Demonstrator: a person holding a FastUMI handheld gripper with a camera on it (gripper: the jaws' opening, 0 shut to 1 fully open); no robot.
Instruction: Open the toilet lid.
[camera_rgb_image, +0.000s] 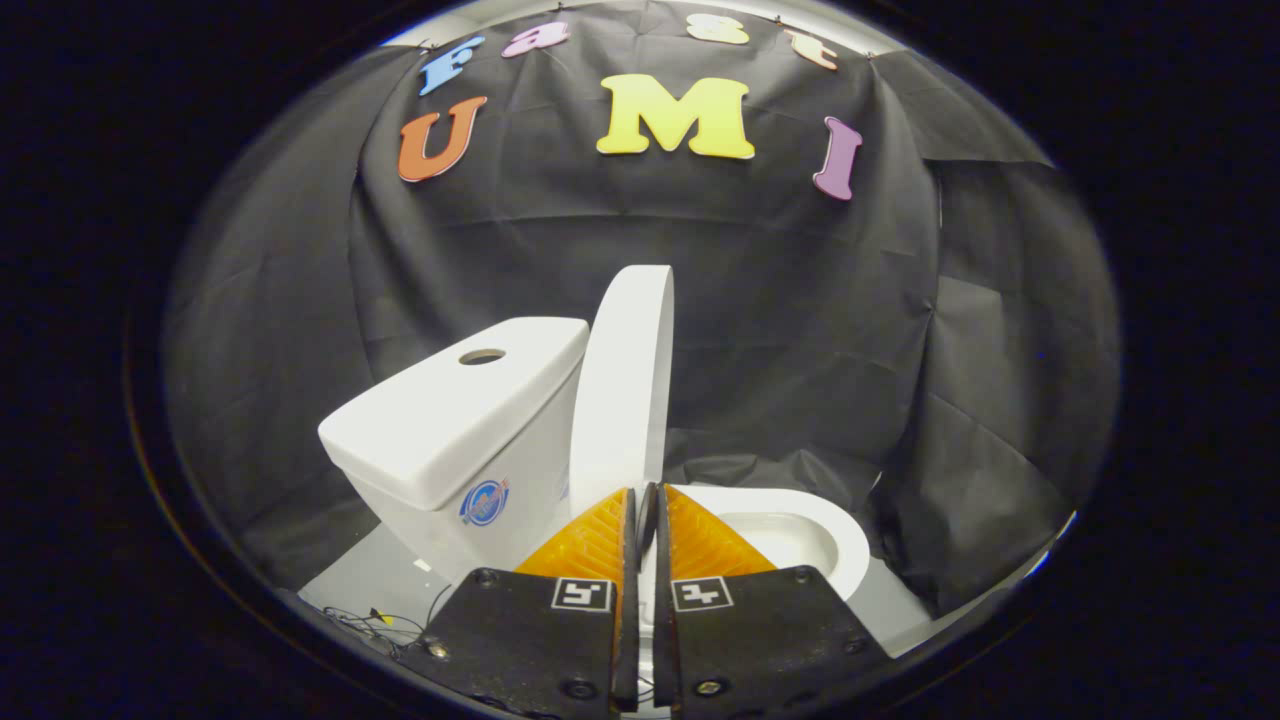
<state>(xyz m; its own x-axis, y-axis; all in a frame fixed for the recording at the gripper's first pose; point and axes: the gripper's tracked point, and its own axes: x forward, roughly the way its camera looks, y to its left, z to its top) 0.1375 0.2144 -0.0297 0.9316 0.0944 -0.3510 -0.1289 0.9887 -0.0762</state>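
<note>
Gripper (641, 492) fingers pressed nearly together, a thin slit between them, nothing pinched. Tips point at the base of the toilet lid (625, 385), right at its lower edge where it meets the bowl; can't tell if they touch it.

Toilet lid is raised, standing upright almost on edge, leaning back against the tank (455, 430). Lid is white, seen from the side, its top rising above the tank. Tank sits left of the lid, white, with a round hole (482, 356) in its flat cover and a small round sticker (484, 502) on its near side wall.

Bowl (800, 530) is right of the fingers, white, open, inner basin visible just beyond the right finger. Seat not clearly separable from the rim.

Black cloth wall (780, 330) hangs behind the toilet and drapes down on the right, bunched near the bowl. Light floor (370, 585) near left under the tank, with some thin wires (385, 622) lying on it beside the left finger.
</note>
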